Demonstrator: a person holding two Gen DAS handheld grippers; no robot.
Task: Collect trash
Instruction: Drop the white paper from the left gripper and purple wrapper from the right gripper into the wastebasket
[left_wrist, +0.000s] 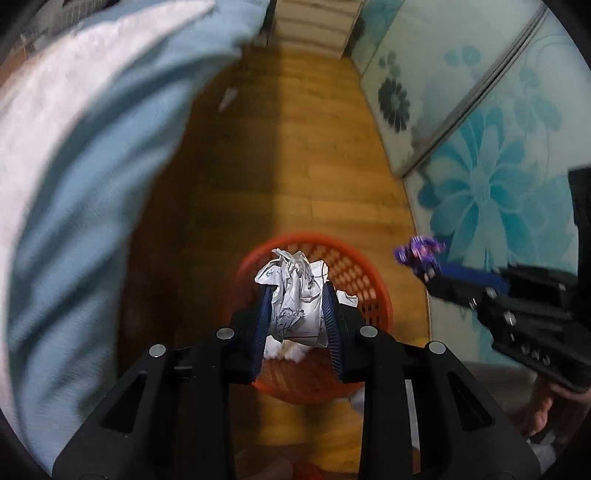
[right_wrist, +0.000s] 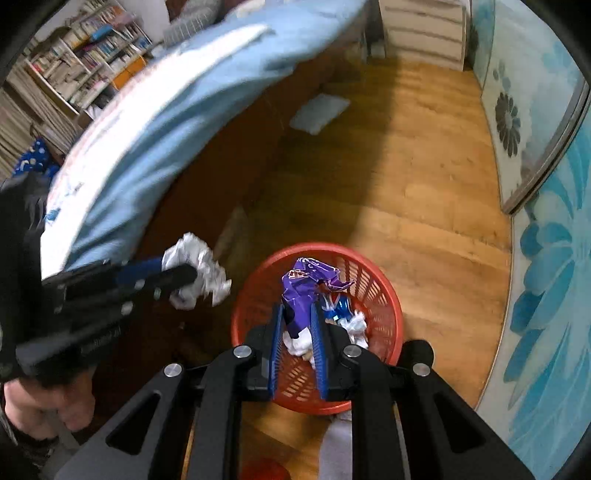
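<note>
Left gripper (left_wrist: 297, 310) clamped on crumpled paper (left_wrist: 295, 295), held above red basket (left_wrist: 354, 273); ink scribbles on paper, unreadable. Right gripper (right_wrist: 299, 325) pinching purple wrapper (right_wrist: 306, 288) over same basket; white tissue (right_wrist: 356, 325) and blue wrapper (right_wrist: 338, 308) inside.

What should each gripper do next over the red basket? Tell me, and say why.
Probably open both and drop. The left gripper is shut on the crumpled paper, the right gripper on the purple wrapper, and each wrist view shows its load lined up over the red basket, which already holds trash. Actual height above it is hard to judge.
</note>
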